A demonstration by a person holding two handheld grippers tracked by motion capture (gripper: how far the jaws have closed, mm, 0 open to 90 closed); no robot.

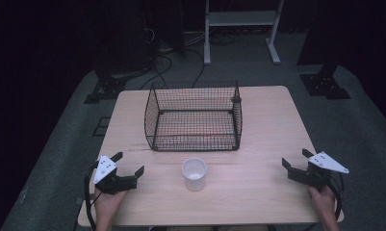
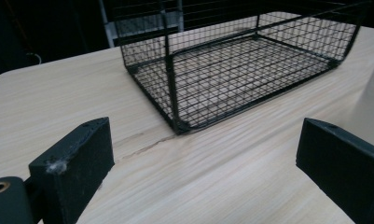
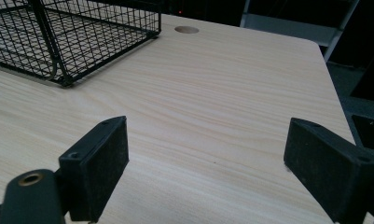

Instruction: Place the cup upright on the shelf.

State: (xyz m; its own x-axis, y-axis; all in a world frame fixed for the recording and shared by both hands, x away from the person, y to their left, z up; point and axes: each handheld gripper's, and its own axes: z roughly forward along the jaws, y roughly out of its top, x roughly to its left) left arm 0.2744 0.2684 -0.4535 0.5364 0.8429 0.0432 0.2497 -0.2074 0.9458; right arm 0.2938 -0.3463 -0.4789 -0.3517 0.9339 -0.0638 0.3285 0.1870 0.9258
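Light wood counter (image 1: pixel 258 144) with a black wire basket (image 1: pixel 194 118) standing toward its far middle, open at the top. White cup (image 1: pixel 194 174) upright on the counter just in front of the basket's near wall, apart from it, roughly midway between the two hands.

Left tongs (image 1: pixel 131 163) at the near left corner, held in the left hand (image 1: pixel 106 204), jaws spread wide with nothing between them, only bare wood. In the left gripper view, basket (image 2: pixel 240 65) ahead and the cup's pale side (image 2: pixel 371 107) at the right edge.

Right tongs (image 1: pixel 296 159) at the near right edge, held in the right hand (image 1: pixel 324 199), jaws likewise wide apart and empty. In the right gripper view, basket corner (image 3: pixel 72 37) at upper left and a round hole (image 3: pixel 186 30) in the counter beyond it.
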